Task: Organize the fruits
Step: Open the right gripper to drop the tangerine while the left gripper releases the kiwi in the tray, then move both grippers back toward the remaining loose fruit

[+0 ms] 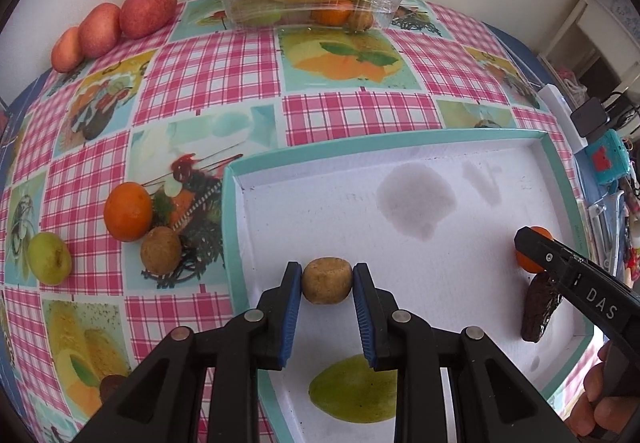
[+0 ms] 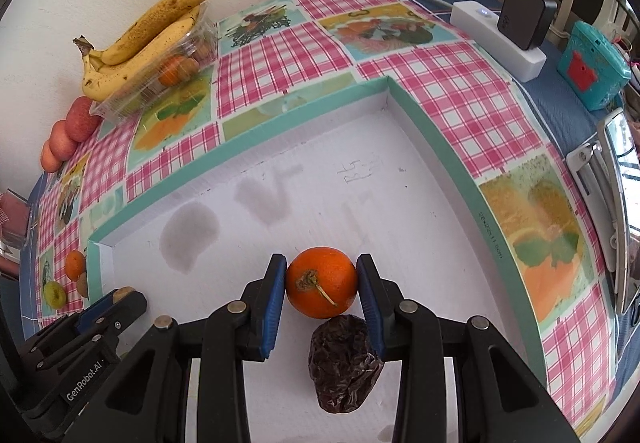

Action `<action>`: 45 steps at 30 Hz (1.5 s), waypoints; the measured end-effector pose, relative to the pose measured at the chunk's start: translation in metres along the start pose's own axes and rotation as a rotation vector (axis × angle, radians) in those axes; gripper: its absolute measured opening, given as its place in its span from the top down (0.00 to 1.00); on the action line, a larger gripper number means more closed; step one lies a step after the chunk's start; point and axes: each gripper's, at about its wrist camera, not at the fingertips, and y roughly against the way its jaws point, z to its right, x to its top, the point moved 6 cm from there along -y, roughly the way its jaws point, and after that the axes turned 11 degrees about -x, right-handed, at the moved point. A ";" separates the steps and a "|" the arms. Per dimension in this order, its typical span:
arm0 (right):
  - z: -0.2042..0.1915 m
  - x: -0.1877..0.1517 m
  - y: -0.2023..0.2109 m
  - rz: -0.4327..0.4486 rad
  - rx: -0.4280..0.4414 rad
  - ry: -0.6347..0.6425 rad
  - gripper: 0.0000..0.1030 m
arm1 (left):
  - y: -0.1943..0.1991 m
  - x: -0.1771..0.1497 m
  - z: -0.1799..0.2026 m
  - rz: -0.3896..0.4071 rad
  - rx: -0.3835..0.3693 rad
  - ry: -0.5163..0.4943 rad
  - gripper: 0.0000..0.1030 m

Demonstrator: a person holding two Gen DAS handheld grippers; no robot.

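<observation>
Left hand-held gripper (image 1: 327,280) clenched a brown kiwi (image 1: 327,280) over the white tray (image 1: 400,141), beside a green fruit (image 1: 352,389), apparently grouping by kind. Right hand-held gripper (image 2: 321,282) gripped a mandarin (image 2: 321,282) above the tray, near a dark dried fruit (image 2: 344,363).

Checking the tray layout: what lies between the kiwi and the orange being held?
Bare white tray floor between kiwi and orange, per left wrist view.

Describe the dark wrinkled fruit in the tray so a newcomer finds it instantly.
Start at the white tray with the teal rim. Below the orange held in the right gripper lies the date. It alone is dark brown and shrivelled.
</observation>
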 end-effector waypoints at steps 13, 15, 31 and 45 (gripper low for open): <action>0.000 0.000 0.001 0.007 -0.002 0.004 0.63 | -0.001 0.000 0.001 -0.030 0.017 -0.006 0.72; -0.001 0.000 0.002 0.008 -0.003 0.010 0.61 | 0.000 -0.001 0.002 -0.036 0.021 -0.011 0.72; -0.002 0.000 0.016 0.021 -0.027 0.040 0.35 | 0.027 -0.004 0.002 -0.030 0.034 0.000 0.63; -0.005 -0.009 0.025 -0.011 -0.082 0.074 0.26 | 0.051 -0.003 -0.024 0.013 0.117 0.071 0.23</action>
